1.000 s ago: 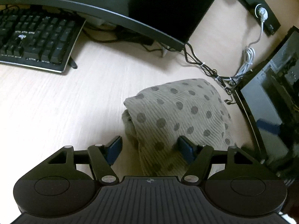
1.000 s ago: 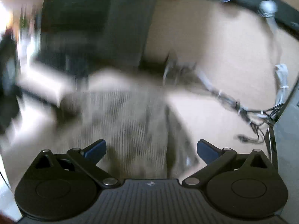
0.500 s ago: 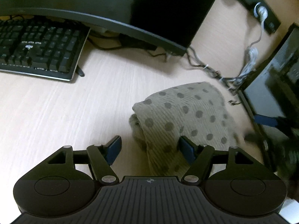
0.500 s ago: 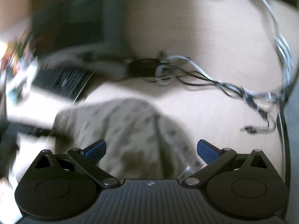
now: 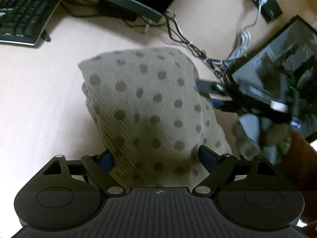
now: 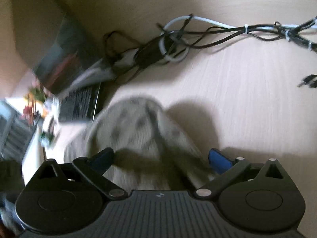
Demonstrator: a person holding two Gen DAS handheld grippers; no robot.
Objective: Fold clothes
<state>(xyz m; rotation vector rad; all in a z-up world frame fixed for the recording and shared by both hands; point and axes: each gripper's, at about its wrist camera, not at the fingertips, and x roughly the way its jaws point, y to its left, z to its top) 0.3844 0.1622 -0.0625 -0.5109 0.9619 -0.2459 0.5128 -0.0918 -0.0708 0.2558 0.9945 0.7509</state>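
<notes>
One dotted cloth (image 5: 146, 107), bundled on desk (image 5: 39, 103); two grippers, left (image 5: 156, 156) and right (image 6: 161, 156), both spread wide, cloth between fingers, contact unclear. One keyboard (image 5: 19, 19), cut off. Cables (image 6: 198, 37) tangled, uncountable. Right view blurred

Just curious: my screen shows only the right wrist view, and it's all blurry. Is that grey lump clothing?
Observer: Yes. The left wrist view shows a beige cloth with grey dots, bunched on the desk.
Operator: Is the other gripper on it too?
Observer: The left gripper is open, with one finger on either side of the cloth's near end.
Operator: Anything else I can't see?
Observer: A black power strip with a white plug in it, at the far right.
</notes>
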